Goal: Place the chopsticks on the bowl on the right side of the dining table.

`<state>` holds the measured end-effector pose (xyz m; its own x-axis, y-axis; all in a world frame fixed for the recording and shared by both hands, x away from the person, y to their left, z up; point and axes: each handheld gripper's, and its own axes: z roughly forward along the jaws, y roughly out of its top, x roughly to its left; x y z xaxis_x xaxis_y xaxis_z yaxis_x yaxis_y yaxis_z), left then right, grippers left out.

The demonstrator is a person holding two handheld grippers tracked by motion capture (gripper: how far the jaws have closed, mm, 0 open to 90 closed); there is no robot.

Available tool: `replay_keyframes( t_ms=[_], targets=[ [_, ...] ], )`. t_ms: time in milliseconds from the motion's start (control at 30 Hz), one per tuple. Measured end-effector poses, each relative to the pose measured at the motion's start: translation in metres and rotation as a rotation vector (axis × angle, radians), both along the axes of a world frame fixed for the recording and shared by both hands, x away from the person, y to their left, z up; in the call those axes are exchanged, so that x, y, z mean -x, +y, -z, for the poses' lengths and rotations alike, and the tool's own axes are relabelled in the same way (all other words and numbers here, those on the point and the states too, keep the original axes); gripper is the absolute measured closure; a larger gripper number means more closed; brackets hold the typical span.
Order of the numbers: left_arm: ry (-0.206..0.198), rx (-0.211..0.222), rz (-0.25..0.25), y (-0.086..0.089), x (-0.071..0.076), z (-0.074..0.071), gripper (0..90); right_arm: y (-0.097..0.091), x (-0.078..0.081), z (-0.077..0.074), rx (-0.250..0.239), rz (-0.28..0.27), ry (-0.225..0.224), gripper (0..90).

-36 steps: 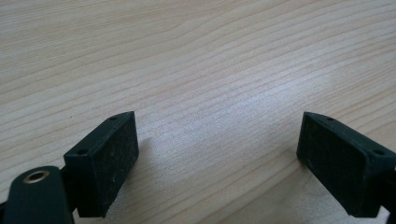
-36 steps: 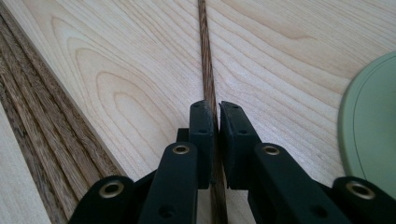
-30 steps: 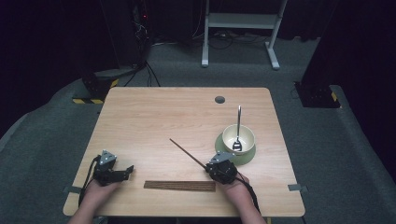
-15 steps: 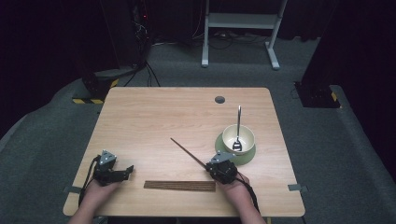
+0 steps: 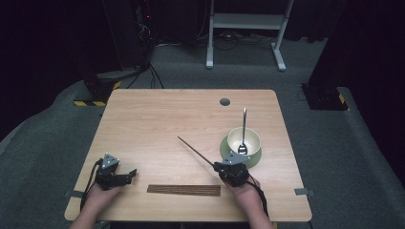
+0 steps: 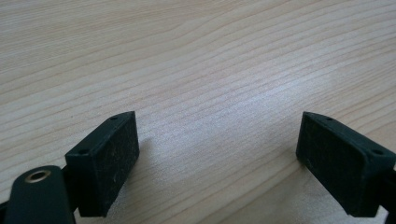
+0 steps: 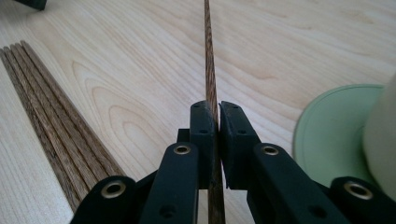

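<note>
One long, thin stick (image 7: 208,60) of dark brown wood is pinched tight between the two black jaws of the right gripper (image 7: 218,122). In the high view the stick (image 5: 196,151) is seen raised off the table, slanting up and to the left from the right gripper (image 5: 220,167). A row of the same thin wooden sticks (image 5: 184,190) is laid flat and close together near the front edge, just left of that gripper; about five can be counted in the right gripper view (image 7: 51,121). The left gripper (image 5: 130,173) is held low over bare wood at the left, its two square, rough black pads set wide apart with nothing between them (image 6: 217,154). One round cream bowl (image 5: 244,140) is set on one pale green plate (image 5: 225,145), and one shiny metal spoon (image 5: 243,129) is stood in it. The table (image 5: 162,119) is smooth light wood with wavy lines and one small round hole (image 5: 224,101). Grey carpet is spread all around, and the room behind is dark
</note>
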<state>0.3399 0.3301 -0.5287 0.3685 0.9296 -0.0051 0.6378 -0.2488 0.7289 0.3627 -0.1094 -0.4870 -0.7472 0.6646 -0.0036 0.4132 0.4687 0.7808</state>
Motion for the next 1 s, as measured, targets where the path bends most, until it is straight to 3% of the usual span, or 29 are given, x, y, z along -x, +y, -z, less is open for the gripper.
replay_keyframes(
  t_ms=[500,1000],
  targets=[
    [0.000,0.000,0.000,0.000,0.000,0.000,13.1,-0.028,0.003,-0.024,-0.069,0.066,-0.063,84.3],
    [-0.001,0.001,-0.003,0.000,0.000,0.000,13.6,-0.069,-0.001,-0.034,-0.097,0.188,-0.092,84.3]
  ],
)
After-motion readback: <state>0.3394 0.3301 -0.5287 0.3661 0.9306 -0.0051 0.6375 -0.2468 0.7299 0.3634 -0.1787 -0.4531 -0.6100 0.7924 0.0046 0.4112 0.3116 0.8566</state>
